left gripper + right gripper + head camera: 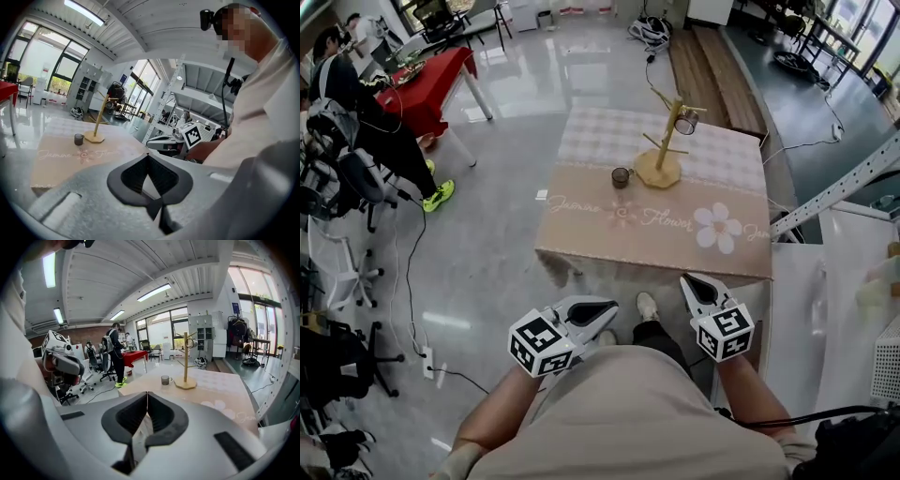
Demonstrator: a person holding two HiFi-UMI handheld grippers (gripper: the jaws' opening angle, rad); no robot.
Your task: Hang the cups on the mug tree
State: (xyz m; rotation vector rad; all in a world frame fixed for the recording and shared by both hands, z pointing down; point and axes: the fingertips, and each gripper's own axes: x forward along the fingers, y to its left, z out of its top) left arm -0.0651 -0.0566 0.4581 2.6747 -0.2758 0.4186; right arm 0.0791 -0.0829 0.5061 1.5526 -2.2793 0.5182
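A wooden mug tree [661, 141] stands on the far half of the low pink table [656, 239]. One glass cup [686, 119] hangs on an upper right peg. A second small dark glass cup [622, 176] stands on the table just left of the tree's base. Both grippers hover well short of the table's near edge, close to the person's body. My left gripper [614, 305] is shut with nothing between its tips, and so is my right gripper [685, 278]. The right gripper view shows the tree [185, 366] and standing cup [165, 379] ahead; the left gripper view has the same cup [78, 139] at far left.
A red table [431, 89] with people and office chairs [352, 178] fills the left side. White shelving [853, 281] runs along the right of the table. A power strip [428, 361] and cables lie on the glossy floor at left.
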